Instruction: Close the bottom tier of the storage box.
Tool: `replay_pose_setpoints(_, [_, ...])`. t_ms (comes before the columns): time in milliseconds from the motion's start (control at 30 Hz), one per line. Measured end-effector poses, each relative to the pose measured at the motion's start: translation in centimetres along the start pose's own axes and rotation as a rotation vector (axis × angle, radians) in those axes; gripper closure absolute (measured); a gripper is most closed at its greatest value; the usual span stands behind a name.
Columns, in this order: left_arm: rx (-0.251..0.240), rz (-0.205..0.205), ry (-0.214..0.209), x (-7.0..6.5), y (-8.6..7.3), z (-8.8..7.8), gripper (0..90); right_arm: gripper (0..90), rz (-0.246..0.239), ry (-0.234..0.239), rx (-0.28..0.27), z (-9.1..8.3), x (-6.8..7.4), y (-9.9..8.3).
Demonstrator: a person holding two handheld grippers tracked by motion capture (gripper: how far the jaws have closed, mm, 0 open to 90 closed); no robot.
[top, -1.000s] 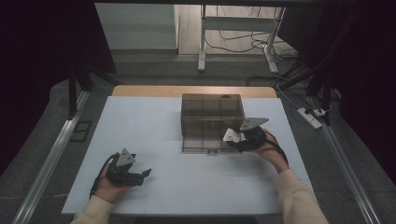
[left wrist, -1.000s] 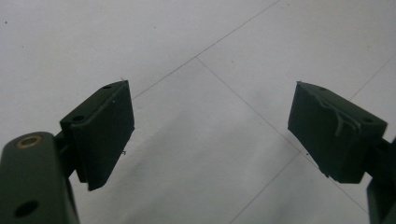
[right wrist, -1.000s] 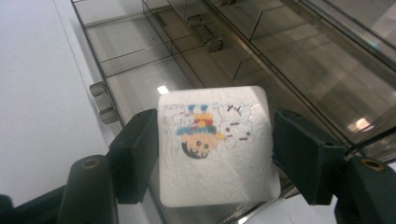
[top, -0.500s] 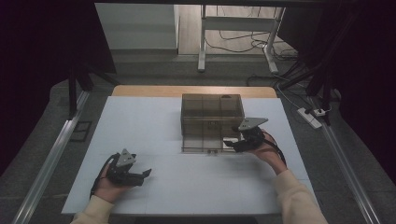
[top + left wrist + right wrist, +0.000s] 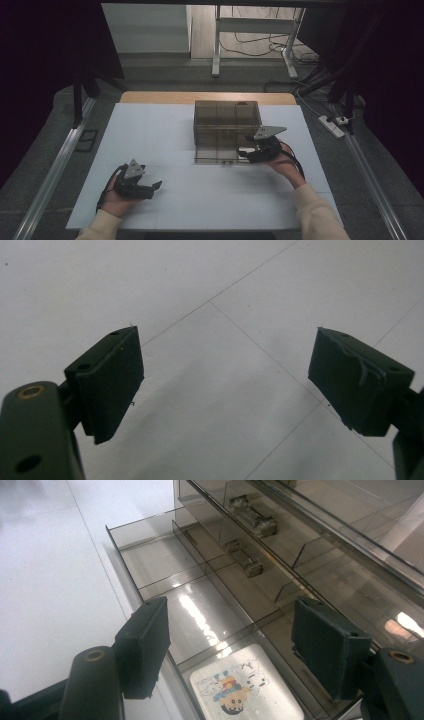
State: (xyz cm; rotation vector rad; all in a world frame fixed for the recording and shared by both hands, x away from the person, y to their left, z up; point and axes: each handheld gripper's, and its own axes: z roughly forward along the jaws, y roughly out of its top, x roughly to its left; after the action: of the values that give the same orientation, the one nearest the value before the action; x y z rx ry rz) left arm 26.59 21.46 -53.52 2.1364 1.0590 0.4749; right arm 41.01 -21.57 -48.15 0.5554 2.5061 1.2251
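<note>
Jaws of our right gripper stand wide apart with nothing pressed between them, hovering over the near end of the pulled-out drawer of the smoky transparent plastic drawer box. Directly between and below them, in the drawer's nearest compartment, lies the small white rounded card with a cartoon print, flat on the bottom. We judge that card to be the thing to handle, so the step in hand is the reach into the compartment. To do it well, we should come down square to the card, keep the pads off the thin dividers and front wall, and catch the card by an edge, since it lies flat and offers little to pinch. Our left gripper rests on the white table well apart from the box, also spread open and empty.
</note>
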Motion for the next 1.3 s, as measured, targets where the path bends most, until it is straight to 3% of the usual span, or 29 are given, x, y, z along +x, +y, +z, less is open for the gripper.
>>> replay_pose_setpoints(333, [0.000, 0.000, 0.000, 0.0, 0.0, 0.1, 14.7, 33.0, 0.033, -0.053, -0.001, -0.7, 1.7, 0.2])
replay_pose_setpoints(600, [-0.002, 0.004, 0.000, -0.1, 0.0, 0.0, 14.8, 38.7, 0.003, -0.028, -0.033, -1.2, 3.7, 0.2])
replay_pose_setpoints(700, [-0.001, 0.005, -0.001, 0.0, 0.0, 0.0, 14.8, 47.1, -0.015, -0.029, -0.035, -1.3, 4.3, 0.1])
replay_pose_setpoints(967, [0.002, 0.007, 0.000, 0.0, -0.1, 0.0, 14.9, 87.2, 0.003, 0.040, 0.014, -0.9, 4.5, -0.2])
replay_pose_setpoints(1133, [0.000, 0.006, 0.002, 0.0, -0.1, 0.0, 14.9, 89.2, -0.027, 0.041, 0.057, -0.5, 5.3, -0.7])
replay_pose_setpoints(1300, [0.000, 0.006, 0.004, -0.1, -0.1, 0.0, 14.9, 89.2, -0.099, 0.005, 0.109, 0.0, 6.1, -1.1])
